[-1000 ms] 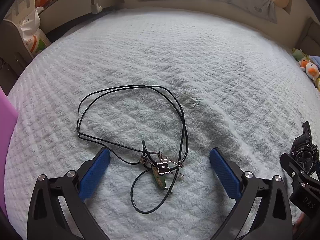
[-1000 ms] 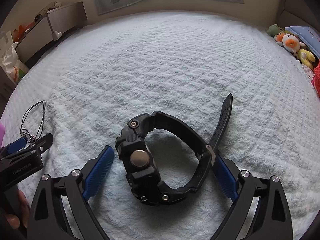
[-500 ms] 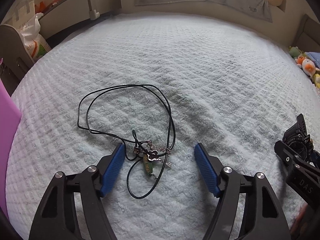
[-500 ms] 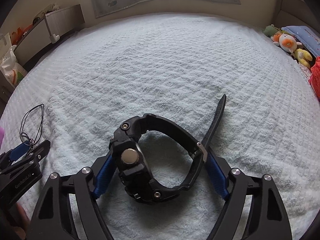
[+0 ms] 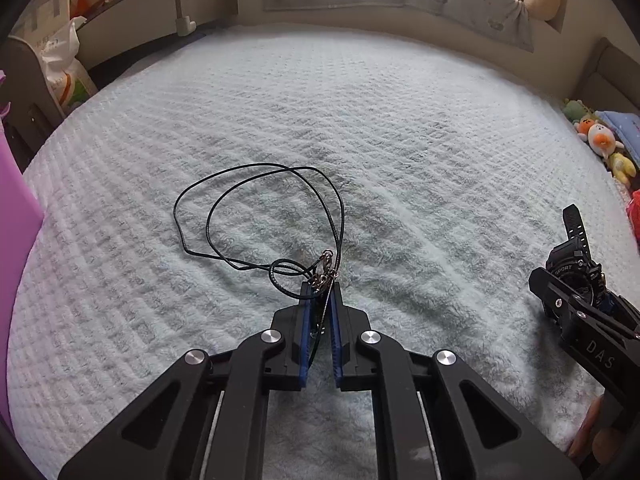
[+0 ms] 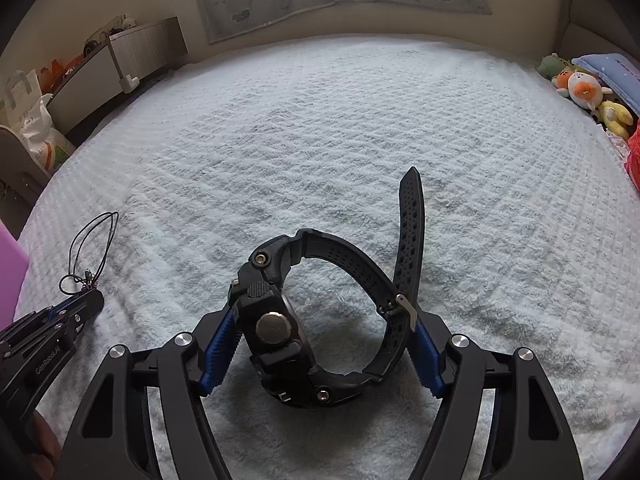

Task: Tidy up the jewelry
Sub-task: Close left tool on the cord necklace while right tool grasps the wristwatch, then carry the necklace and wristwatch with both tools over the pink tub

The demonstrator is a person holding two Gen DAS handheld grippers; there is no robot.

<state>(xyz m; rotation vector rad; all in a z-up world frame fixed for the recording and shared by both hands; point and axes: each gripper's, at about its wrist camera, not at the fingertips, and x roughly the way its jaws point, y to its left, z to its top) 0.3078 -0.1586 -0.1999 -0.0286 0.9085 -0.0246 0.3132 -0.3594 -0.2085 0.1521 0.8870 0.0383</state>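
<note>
A black cord necklace (image 5: 256, 216) lies looped on the pale fleece blanket (image 5: 360, 120). My left gripper (image 5: 320, 300) is shut on the necklace's pendant and clasp cluster, which sits between the blue pads; the pendant is mostly hidden. A black sport watch (image 6: 304, 320) stands on its side on the blanket, its strap tail pointing up. My right gripper (image 6: 320, 340) is shut on the watch, one pad against the case, the other against the buckle side of the strap. The watch also shows in the left wrist view (image 5: 572, 264). The necklace shows small in the right wrist view (image 6: 92, 248).
A purple object (image 5: 16, 232) stands at the left edge. Plush toys (image 6: 580, 88) lie at the far right by a blue pillow. A white bag (image 5: 64, 68) and low furniture stand beyond the blanket's far left edge.
My left gripper has closed from wide open onto the necklace's pendant cluster, dragging the cord loops. My right gripper has closed in until its pads touch the watch.
</note>
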